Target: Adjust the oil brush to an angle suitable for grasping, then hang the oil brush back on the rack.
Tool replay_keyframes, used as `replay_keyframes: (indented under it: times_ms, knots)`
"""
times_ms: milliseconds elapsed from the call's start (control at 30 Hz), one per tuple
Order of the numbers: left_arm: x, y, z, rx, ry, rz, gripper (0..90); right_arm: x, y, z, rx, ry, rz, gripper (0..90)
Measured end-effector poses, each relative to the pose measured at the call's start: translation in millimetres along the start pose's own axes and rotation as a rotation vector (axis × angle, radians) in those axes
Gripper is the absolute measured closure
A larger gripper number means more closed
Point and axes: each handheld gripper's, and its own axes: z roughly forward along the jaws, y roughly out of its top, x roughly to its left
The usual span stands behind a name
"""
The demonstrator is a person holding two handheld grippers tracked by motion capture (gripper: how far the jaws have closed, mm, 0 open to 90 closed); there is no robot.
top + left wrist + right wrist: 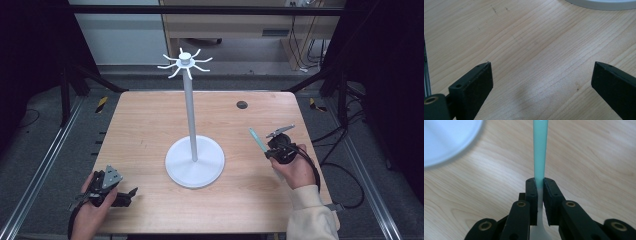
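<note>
On the table [150, 130], right in the middle, stands a tall white stand [190, 110]. It has a round base [195, 167], a thin pole, and little hooks [185, 62] that spread out at the very top.

To the right of the stand is the right gripper [272, 150]. Its jaws are pressed together on a thin green-blue stick [258, 139], which looks like the handle of a small tool. In the right gripper view the stick [540, 150] runs straight out from the jaws, and the stand's base shows up and to the left of it. From above, the stick's free end leans up and toward the stand. So the long way of the stick already points at the pole, but the hooks are much higher than the stick. The stick has to go up and left, I think.

To the left of the stand, close to the near edge, the left gripper [131, 192] rests low. Its jaws are wide apart with nothing but bare wood between them. The right gripper is the one with the job.
</note>
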Motion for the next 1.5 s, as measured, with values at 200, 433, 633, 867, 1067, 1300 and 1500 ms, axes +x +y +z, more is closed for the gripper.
replay_keyframes:
  times_ms: [200, 433, 633, 867, 1067, 1300, 1500]
  knots:
    - [-0.2, 0.0, 0.1, 0.002, 0.0, 0.002, 3.3, 4.4, 5.8, -11.8, -0.118, 0.026, -0.009, 82.9]
    - [0.2, -0.2, 0.1, 0.003, 0.0, 0.001, 3.3, 10.0, 12.8, -28.0, -0.246, 0.075, -0.012, 82.8]
    - [-0.1, -0.2, 0.4, 0.005, -0.002, 0.003, 3.3, 10.9, 13.9, -36.4, -0.304, 0.085, -0.002, 82.8]
    - [0.1, -0.4, 0.4, 0.005, 0.0, 0.002, 3.3, 11.1, 15.8, -48.0, -0.389, 0.112, 0.012, 82.9]
    - [-0.3, -0.1, 0.5, 0.004, -0.001, 0.003, 3.3, 13.4, 17.3, -55.5, -0.44, 0.131, 0.018, 82.9]
    - [-0.2, -0.1, 0.6, 0.005, 0.0, 0.005, 3.3, 15.3, 18.0, -58.5, -0.47, 0.141, 0.032, 82.9]
    - [-0.3, 0.0, 0.7, 0.005, 0.0, 0.005, 3.3, 19.0, 19.7, -62.6, -0.516, 0.157, 0.038, 82.9]
